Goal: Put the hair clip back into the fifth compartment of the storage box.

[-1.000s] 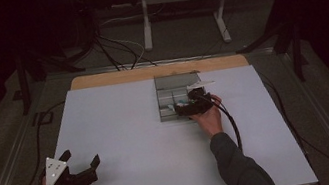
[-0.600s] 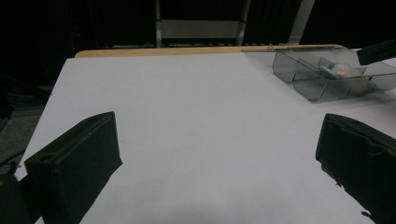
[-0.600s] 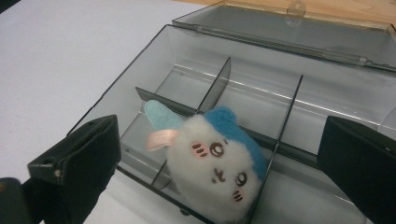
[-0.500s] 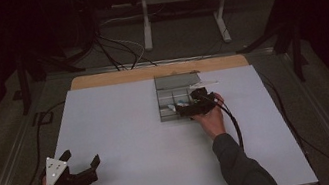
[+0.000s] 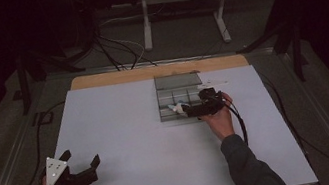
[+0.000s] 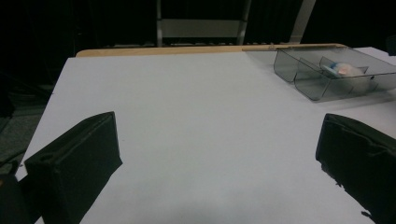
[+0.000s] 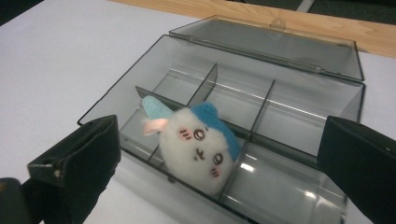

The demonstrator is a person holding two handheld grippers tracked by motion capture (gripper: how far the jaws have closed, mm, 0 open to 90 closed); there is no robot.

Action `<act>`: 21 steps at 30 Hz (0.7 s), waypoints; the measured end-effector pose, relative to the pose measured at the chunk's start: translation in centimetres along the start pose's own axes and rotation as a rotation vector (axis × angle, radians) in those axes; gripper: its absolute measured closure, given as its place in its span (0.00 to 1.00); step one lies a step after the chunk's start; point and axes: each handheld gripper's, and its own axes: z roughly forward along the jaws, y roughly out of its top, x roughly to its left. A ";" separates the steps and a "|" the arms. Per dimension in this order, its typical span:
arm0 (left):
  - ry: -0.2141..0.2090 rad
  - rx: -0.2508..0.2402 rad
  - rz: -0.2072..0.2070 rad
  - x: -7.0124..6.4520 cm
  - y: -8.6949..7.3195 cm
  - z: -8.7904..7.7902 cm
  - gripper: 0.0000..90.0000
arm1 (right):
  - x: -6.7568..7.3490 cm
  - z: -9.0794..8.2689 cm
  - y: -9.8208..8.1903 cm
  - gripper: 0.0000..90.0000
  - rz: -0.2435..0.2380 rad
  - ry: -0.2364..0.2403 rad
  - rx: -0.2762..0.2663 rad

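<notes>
The little plush toy sits in a front compartment of the smoky divided box, leaning on a divider. Right gripper is wide open right at it, holding nothing; I'd nudge the toy flat. Left gripper rests wide on the worktop.

A big white table has a grey see-through box on it, toward the far side and a bit to the right, with its lid open at the back. The right hand-held gripper sits at the box's near right corner, right next to a small white and blue toy in the front part of the box. The left hand-held gripper is well apart from the box, down at the near left corner of the table, with its two black jaws spread wide.
</notes>
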 end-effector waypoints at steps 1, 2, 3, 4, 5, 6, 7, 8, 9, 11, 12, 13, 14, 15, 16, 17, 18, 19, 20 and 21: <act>0.000 0.000 0.000 0.0 0.0 0.0 0.01 | 0.0 -0.1 0.0 0.00 -0.001 0.001 -0.001; 0.001 0.001 0.000 0.0 0.0 0.0 0.01 | 0.0 -0.5 -0.2 0.00 -0.005 0.003 -0.004; 0.002 0.000 -0.001 0.0 0.0 0.0 0.01 | 0.0 -0.6 -0.3 0.00 -0.008 0.003 -0.006; 0.002 0.000 -0.002 0.0 0.0 0.0 0.01 | 0.0 -0.8 -0.4 0.00 -0.010 0.004 -0.010; 0.002 0.001 -0.001 0.0 0.0 0.0 0.01 | -0.1 -1.0 -0.5 0.00 -0.014 0.003 -0.012; 0.002 0.001 -0.001 0.0 0.0 0.0 0.01 | -0.1 -1.0 -0.5 0.00 -0.014 0.003 -0.012; 0.002 0.002 0.000 0.0 0.0 0.0 0.01 | -0.1 -1.2 -0.6 0.00 -0.019 0.001 -0.015; 0.001 0.002 0.000 0.0 0.0 0.0 0.01 | -0.2 -1.5 -0.8 0.00 -0.018 -0.001 -0.022; 0.001 0.002 0.000 0.0 0.0 0.0 0.01 | -0.5 -1.8 -1.2 0.00 -0.013 -0.002 -0.025; 0.001 0.002 0.001 0.0 0.0 0.0 0.01 | -0.8 -2.3 -1.5 0.00 -0.008 -0.006 -0.028; 0.001 0.003 0.001 0.0 0.0 0.0 0.01 | -0.9 -2.5 -1.7 0.00 -0.008 -0.009 -0.032; 0.002 0.002 0.000 0.0 0.0 0.1 0.01 | -1.0 -2.8 -1.8 0.00 -0.005 -0.011 -0.034; 0.002 0.002 -0.001 0.0 0.0 0.1 0.01 | -1.1 -3.1 -2.0 0.00 -0.007 -0.011 -0.037; 0.002 0.003 0.000 0.0 0.0 0.1 0.01 | -1.2 -3.3 -2.1 0.00 -0.011 -0.012 -0.042; 0.003 0.004 0.000 0.0 0.0 0.1 0.01 | -1.2 -3.6 -2.2 0.00 -0.012 -0.015 -0.046; 0.003 0.004 -0.001 0.0 0.0 0.1 0.01 | -1.3 -3.9 -2.3 0.00 -0.010 -0.013 -0.050; 0.003 0.004 0.002 0.0 0.0 0.1 0.01 | -1.4 -4.2 -2.4 0.00 -0.015 -0.015 -0.052; 0.003 0.004 0.001 0.0 0.0 0.1 0.01 | -1.4 -4.4 -2.6 0.00 -0.019 -0.020 -0.053; 0.004 0.004 0.001 0.0 0.0 0.1 0.01 | -1.5 -4.7 -2.7 0.00 -0.020 -0.021 -0.058; 0.004 0.004 0.001 0.0 0.0 0.1 0.01 | -1.5 -4.7 -2.7 0.00 -0.020 -0.021 -0.058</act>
